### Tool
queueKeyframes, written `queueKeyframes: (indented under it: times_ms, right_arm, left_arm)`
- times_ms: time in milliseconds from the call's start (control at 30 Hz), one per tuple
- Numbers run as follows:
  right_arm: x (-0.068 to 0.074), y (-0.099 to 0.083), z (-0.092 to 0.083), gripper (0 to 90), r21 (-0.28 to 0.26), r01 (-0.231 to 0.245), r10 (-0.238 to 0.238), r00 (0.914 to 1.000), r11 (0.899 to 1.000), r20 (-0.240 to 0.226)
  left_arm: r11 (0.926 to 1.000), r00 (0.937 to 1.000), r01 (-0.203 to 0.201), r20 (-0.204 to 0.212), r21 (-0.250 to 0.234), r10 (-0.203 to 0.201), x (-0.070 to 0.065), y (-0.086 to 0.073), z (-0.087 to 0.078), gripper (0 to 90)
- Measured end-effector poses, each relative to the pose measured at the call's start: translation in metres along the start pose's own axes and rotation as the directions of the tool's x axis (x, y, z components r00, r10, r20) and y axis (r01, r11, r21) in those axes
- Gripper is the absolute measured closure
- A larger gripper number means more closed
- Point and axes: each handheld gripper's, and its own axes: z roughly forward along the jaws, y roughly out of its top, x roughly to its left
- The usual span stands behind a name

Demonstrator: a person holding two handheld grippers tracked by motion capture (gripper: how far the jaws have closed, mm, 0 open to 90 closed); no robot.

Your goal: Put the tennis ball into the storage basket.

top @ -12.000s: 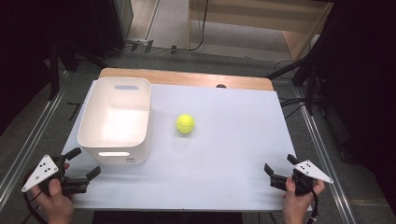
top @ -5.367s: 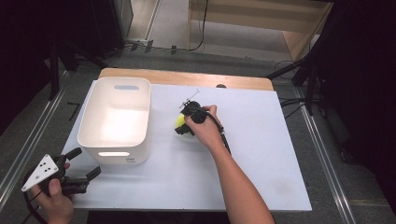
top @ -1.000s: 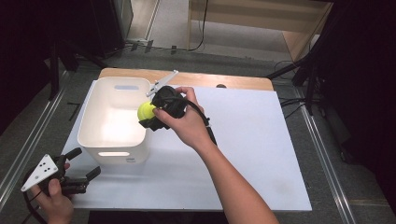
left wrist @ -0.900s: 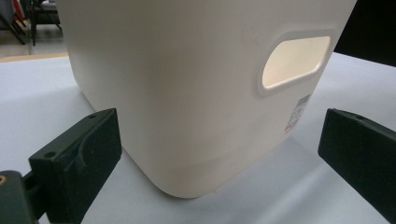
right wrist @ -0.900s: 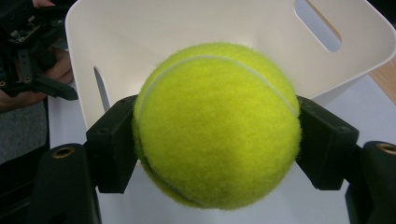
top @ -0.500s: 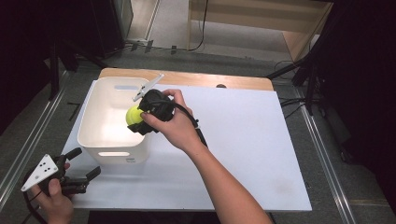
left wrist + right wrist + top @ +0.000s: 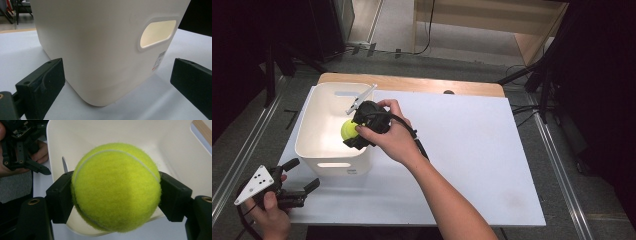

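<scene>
A yellow-green tennis ball is held over the inside of the white bin, near its right wall. My right gripper is shut on the ball, with a black pad pressed on each side. My left gripper rests at the table's near left corner, open, with nothing between its fingers. It faces the bin's near wall, which has a handle slot.
The white table top spreads out to the right of the bin. A wooden strip runs along its far edge. Metal rails and dark floor flank both sides of the table.
My right gripper has carried the ball leftward and a little down, from above the bin's right rim to over its inside. The left gripper has stayed where it was.
</scene>
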Motion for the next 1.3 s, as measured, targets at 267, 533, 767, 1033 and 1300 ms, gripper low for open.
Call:
queueKeyframes:
  times_ms: [267, 533, 767, 1033, 1300]
  right_arm:
    - [0.001, -0.004, 0.009, 22.4, 0.041, -0.01, 0.01, 1.0, 0.999, 0.001]
    - [0.003, -0.004, 0.018, 21.7, 0.082, -0.015, 0.014, 0.9999, 0.996, 0.009]
    - [0.005, -0.004, 0.017, 16.6, 0.075, -0.004, 0.004, 1.0, 0.997, 0.0]
    - [0.006, -0.007, 0.003, 7.9, 0.02, 0.013, -0.013, 0.9994, 1.0, 0.032]
    - [0.004, -0.022, -0.018, 0.0, -0.047, -0.013, 0.016, 0.9974, 0.999, 0.07]
  left_arm:
    - [1.0, 1.0, 0.001, 0.003, -0.003, -0.001, 0.0, 0.0, 0.0, 0.0]
    - [1.0, 1.0, 0.002, 0.004, 0.0, -0.002, 0.0, 0.0, 0.0, 0.0]
    - [1.0, 1.0, 0.004, 0.002, -0.006, -0.004, 0.0, 0.0, 0.0, 0.0]
    - [1.0, 1.0, 0.004, 0.003, -0.006, -0.004, 0.001, 0.0, 0.0, 0.0]
    - [1.0, 1.0, 0.001, 0.0, -0.001, -0.001, 0.0, 0.0, 0.0, 0.0]
